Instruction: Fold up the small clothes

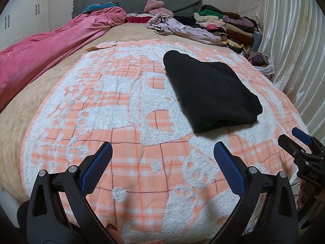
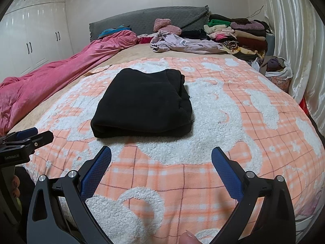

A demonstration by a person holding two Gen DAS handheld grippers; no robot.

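A black garment point(image 1: 211, 91) lies folded into a thick rectangle on the orange and white blanket point(image 1: 121, 105); it also shows in the right wrist view point(image 2: 142, 103). My left gripper point(image 1: 162, 150) is open and empty, above the blanket, short of the garment and to its left. My right gripper point(image 2: 161, 154) is open and empty, just short of the garment's near edge. Each gripper shows at the edge of the other's view: the right one point(image 1: 294, 138) and the left one point(image 2: 36, 136).
A rumpled pink duvet point(image 1: 50, 46) runs along the bed's left side. A loose lilac garment point(image 2: 178, 42) and a stack of folded clothes point(image 2: 239, 32) lie by the grey headboard point(image 2: 146, 20). A bag of clothes point(image 2: 274, 69) and a white curtain point(image 2: 300, 40) are at the right.
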